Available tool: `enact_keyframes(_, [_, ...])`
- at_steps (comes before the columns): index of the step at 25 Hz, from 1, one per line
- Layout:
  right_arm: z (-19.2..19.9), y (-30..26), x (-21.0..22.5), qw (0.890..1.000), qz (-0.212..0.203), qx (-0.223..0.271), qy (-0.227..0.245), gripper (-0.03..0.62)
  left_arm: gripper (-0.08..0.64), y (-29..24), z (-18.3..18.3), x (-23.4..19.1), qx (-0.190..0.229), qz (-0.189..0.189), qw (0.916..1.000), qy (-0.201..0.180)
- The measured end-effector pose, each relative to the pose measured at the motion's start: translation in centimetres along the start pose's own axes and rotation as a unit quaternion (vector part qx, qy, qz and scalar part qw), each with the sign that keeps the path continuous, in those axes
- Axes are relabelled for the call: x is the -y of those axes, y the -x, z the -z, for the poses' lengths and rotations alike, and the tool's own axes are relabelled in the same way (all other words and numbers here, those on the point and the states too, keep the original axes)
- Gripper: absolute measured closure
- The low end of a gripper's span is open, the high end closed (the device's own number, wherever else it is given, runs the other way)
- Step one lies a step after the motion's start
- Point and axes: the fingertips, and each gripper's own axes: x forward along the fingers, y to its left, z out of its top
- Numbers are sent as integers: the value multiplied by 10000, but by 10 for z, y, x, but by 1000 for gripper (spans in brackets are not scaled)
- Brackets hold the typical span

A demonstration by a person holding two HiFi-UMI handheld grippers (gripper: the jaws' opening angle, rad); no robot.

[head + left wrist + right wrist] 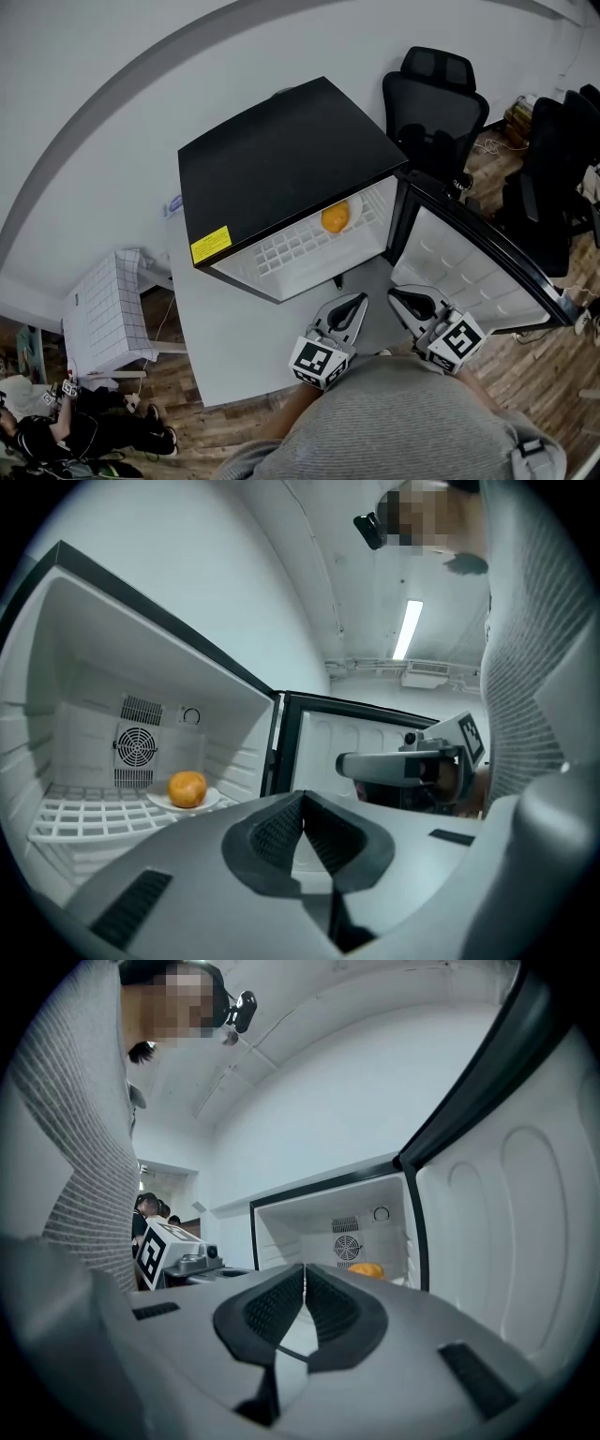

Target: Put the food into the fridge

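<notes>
Orange (335,218) on a small white plate (355,208), well inside the open fridge (281,155): rests on the white grid shelf (281,248), toward the right side wall and in front of the round fan vent (137,747) at the back. Black-topped cabinet on a pale grey table (234,328), door (469,258) swung wide to the right, white inner face showing. Left gripper (359,300): jaws pressed together tip to tip, nothing between the ribbed pads; hovers above the table just in front of the fridge opening, tips aimed into the cavity. Right gripper (396,294): likewise closed and empty, just beside the left one, near the lower edge of the open door. Both well apart from the fruit and touching neither shelf nor plate. Grey knitted sleeves behind the marker cubes at the bottom of the head view. Behind the fridge, a black office chair (436,94) on wooden flooring.
</notes>
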Motion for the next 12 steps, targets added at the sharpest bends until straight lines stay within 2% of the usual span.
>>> enact_keyframes(5, [1, 0, -2, 9999, -93, 59, 40, 578, 549, -2, -7, 8, 53, 49, 9999, -93])
enact_keyframes(12, [-2, 1, 0, 10000, 34, -11, 23, 578, 549, -3, -11, 20, 229, 275, 9994, 4])
